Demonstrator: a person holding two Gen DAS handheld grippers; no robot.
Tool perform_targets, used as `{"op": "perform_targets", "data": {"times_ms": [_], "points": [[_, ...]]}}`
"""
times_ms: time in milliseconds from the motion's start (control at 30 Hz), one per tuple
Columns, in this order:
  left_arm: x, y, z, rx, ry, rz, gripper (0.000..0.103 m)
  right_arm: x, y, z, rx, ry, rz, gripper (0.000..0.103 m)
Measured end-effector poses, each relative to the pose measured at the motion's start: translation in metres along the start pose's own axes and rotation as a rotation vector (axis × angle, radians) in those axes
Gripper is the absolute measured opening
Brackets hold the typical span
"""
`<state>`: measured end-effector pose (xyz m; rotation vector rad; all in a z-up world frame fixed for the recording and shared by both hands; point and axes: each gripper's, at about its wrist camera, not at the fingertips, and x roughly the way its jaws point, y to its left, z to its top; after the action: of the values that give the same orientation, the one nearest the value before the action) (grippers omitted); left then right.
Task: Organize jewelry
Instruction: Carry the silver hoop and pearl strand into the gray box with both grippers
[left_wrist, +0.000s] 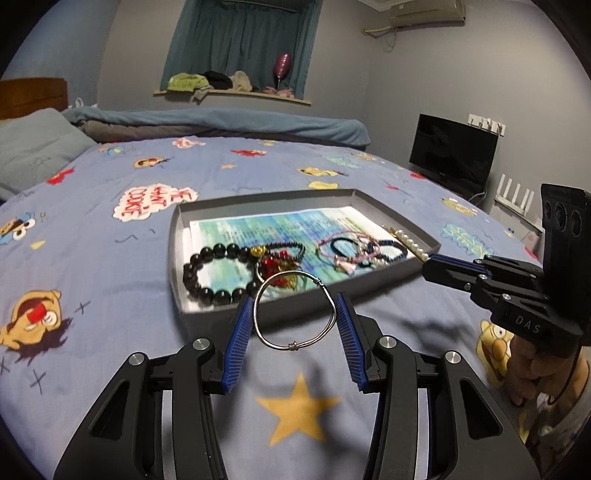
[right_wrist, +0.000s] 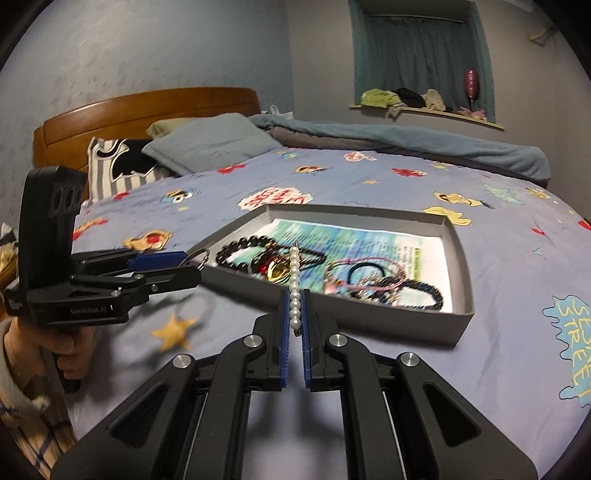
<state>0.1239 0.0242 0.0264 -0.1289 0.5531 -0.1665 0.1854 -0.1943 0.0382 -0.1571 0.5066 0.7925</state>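
Observation:
A shallow grey box (left_wrist: 176, 236) (right_wrist: 466, 254) lies on the bed and holds several bracelets: a black bead bracelet (left_wrist: 207, 291) (right_wrist: 240, 251), red and gold pieces (left_wrist: 275, 264), and pink and dark cords (left_wrist: 354, 251) (right_wrist: 384, 284). My left gripper (left_wrist: 295, 306) (right_wrist: 192, 264) holds a silver wire bangle (left_wrist: 295, 314) between its blue pads, just in front of the box's near edge. My right gripper (right_wrist: 295, 306) (left_wrist: 430, 260) is shut on a white pearl strand (right_wrist: 294, 291) (left_wrist: 408, 242), held over the box's near rim.
The blue cartoon bedsheet (left_wrist: 303, 406) surrounds the box. Pillows (right_wrist: 207, 144) and a folded blanket (left_wrist: 221, 122) lie at the far side. A dark monitor (left_wrist: 452, 155) stands right of the bed.

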Motion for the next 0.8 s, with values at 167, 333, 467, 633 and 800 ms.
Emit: {"op": "perform_targets", "data": {"times_ms": [167,333,467,633,800], "points": [[0.017,0.007,0.014,-0.035,-0.015,0.019,0.047,0.007,-0.013,0.01,0.036,-0.023,-0.025,0.005],[0.033,0.016,0.027,-0.077,-0.026,0.041,0.047,0.019,-0.033,0.021,0.1,-0.044,-0.054,0.006],[0.045,0.019,0.036,-0.085,-0.031,0.052,0.047,0.032,-0.048,0.026,0.14,-0.041,-0.076,0.006],[0.062,0.03,0.045,-0.109,-0.018,0.059,0.047,0.043,-0.056,0.031,0.136,-0.041,-0.103,0.006],[0.076,0.031,0.051,-0.095,-0.005,0.072,0.047,0.058,-0.064,0.035,0.15,-0.025,-0.117,0.006]]}}
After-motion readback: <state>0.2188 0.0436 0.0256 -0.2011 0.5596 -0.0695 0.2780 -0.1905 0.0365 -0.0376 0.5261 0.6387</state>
